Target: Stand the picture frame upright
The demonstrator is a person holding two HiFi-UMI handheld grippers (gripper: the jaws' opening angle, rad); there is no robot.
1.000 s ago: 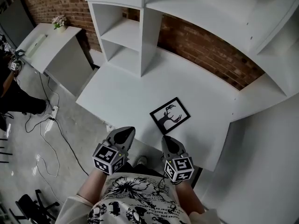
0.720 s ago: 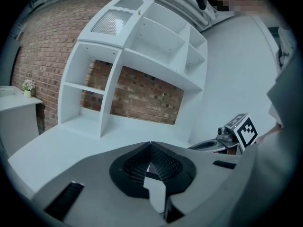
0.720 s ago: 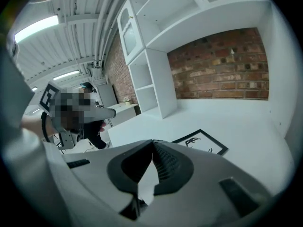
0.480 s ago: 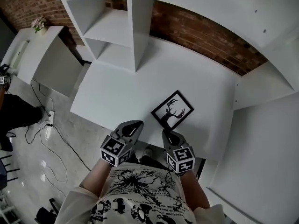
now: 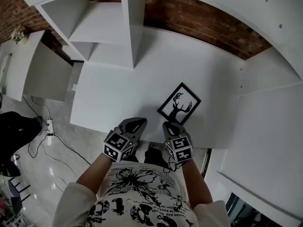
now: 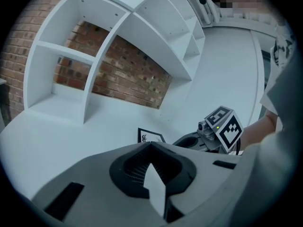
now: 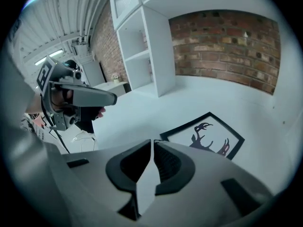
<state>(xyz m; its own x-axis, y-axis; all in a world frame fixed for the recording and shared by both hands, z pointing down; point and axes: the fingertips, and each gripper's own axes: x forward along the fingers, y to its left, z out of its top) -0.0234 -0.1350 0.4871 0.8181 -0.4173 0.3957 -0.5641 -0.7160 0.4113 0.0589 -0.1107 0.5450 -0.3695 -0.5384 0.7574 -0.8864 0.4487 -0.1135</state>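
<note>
The left tongs are closed on nothing, their ribbed dark pads meeting at the tip. The right tongs are likewise pressed together and empty, with only a thin slit between the grooved pads. Both hover at the near edge of the smooth white desk. Just beyond the right tongs, the picture frame lies flat: a thin black rectangle around a stag silhouette. Behind it stand white shelves and a rough brick wall.
</note>
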